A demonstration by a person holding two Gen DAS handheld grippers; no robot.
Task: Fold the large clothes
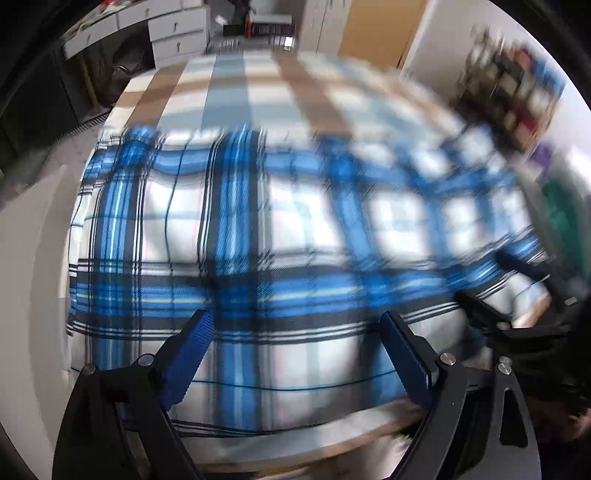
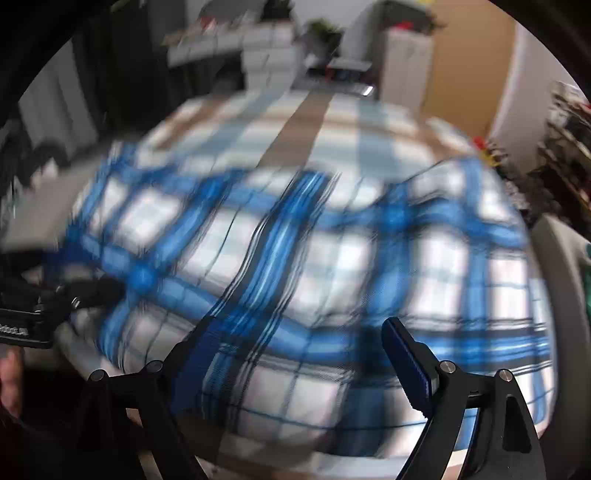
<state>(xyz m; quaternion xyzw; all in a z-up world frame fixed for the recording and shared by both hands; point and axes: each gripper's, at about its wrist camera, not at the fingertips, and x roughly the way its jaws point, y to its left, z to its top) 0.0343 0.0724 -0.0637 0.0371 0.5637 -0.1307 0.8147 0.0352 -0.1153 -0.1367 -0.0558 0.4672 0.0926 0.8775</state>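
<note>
A large blue, white and black plaid garment (image 1: 258, 236) lies spread flat on a table covered with a pale checked cloth (image 1: 229, 85). My left gripper (image 1: 295, 325) is open just above the garment's near edge, holding nothing. The right gripper shows at the right edge of the left wrist view (image 1: 517, 295), by the garment's right corner. In the right wrist view the same garment (image 2: 314, 266) fills the frame, blurred. My right gripper (image 2: 295, 332) is open over its near edge, holding nothing. The left gripper shows at the far left (image 2: 74, 295).
White drawer units (image 1: 173, 33) and a wooden door (image 1: 376, 29) stand beyond the table's far end. A cluttered shelf (image 1: 513, 85) is at the right. The table's near edge (image 1: 295, 443) runs under the left gripper. A grey chair back (image 2: 565, 295) is at right.
</note>
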